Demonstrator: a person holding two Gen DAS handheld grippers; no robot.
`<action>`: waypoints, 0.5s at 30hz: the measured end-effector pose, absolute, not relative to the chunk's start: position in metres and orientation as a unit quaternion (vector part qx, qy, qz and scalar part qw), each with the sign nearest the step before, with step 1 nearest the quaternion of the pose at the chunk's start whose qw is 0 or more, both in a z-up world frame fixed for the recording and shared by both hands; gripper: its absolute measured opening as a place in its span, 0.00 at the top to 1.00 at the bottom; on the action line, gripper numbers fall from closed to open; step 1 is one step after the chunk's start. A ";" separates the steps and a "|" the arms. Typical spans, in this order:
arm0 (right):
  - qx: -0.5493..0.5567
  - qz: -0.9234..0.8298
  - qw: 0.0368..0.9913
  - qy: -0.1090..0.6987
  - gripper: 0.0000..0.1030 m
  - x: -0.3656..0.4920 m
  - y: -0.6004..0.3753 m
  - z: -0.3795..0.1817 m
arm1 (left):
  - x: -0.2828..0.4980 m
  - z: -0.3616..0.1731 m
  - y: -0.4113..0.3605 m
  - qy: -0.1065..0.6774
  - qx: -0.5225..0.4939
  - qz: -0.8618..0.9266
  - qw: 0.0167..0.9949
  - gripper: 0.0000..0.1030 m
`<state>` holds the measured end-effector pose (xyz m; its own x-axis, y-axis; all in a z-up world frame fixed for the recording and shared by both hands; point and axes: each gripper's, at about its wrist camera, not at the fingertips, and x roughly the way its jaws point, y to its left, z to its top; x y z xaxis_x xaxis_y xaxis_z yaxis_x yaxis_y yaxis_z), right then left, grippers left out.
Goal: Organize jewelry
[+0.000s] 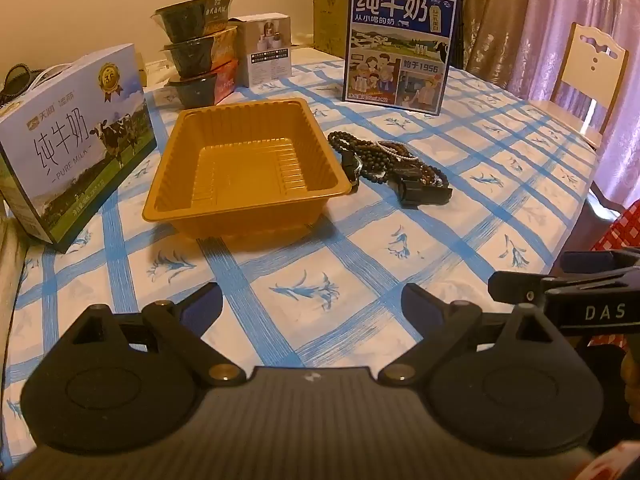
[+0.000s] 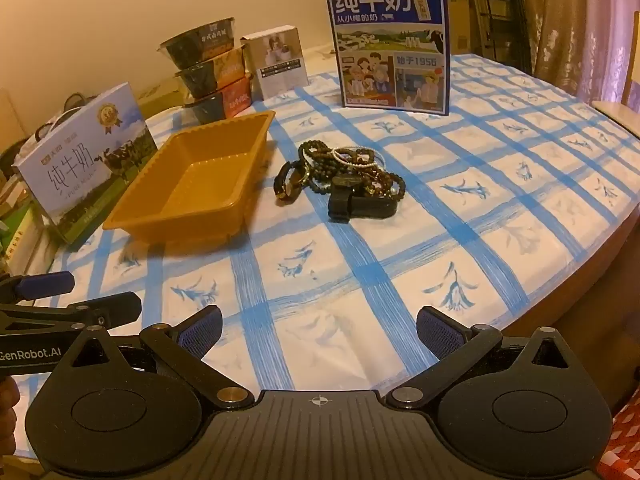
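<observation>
Left wrist view: left gripper (image 1: 312, 304) spread wide, nothing between the fingers, low over the tablecloth (image 1: 360, 248). Jewelry (image 1: 390, 164) ahead and a little right, well apart from the fingertips, lying on the cloth just beside the tray's (image 1: 192, 208) right rim. Tray straight ahead, nearer than the pile, nothing visible inside. Right gripper (image 1: 532, 284) poking in at the right edge, alongside.

Right wrist view: right gripper (image 2: 318, 330) also spread wide, holding nothing, low over the cloth. Jewelry (image 2: 344, 176) ahead, slightly right of centre, well apart from the fingers; tray (image 2: 240, 184) to the pile's left, close but with a strip of cloth between. Left gripper (image 2: 72, 296) visible at the left edge.

Pile itself: a tangled heap, mostly dark round-bead strands looped over each other, brownish beads mixed in. Thin pale strand (image 2: 354, 158) of tiny beads draped across the top. Watch (image 2: 290, 180) on a dark strap at the heap's left side, standing on edge, nearest the tray. Black strap-like piece (image 2: 360, 202) lying flat at the near edge, its kind hard to tell.

Behind: dark-blue milk box (image 2: 390, 40) upright at the far side, pale milk box (image 2: 86, 160) left of the tray, stacked bowls (image 2: 210, 72) and a small white box (image 2: 280, 62) beyond.
</observation>
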<state>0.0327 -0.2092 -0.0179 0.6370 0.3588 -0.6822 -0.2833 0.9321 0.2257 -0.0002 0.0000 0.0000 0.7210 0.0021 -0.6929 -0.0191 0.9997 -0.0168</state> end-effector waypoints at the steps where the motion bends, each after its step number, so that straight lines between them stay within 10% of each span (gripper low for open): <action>1: 0.050 0.178 0.904 0.386 0.00 0.033 -0.209 -0.018 | 0.000 0.000 0.000 0.374 -0.010 0.007 0.927 0.07; 15: 0.050 0.177 0.905 0.384 0.00 0.033 -0.210 -0.017 | 0.000 0.000 0.000 0.376 -0.008 0.008 0.926 0.07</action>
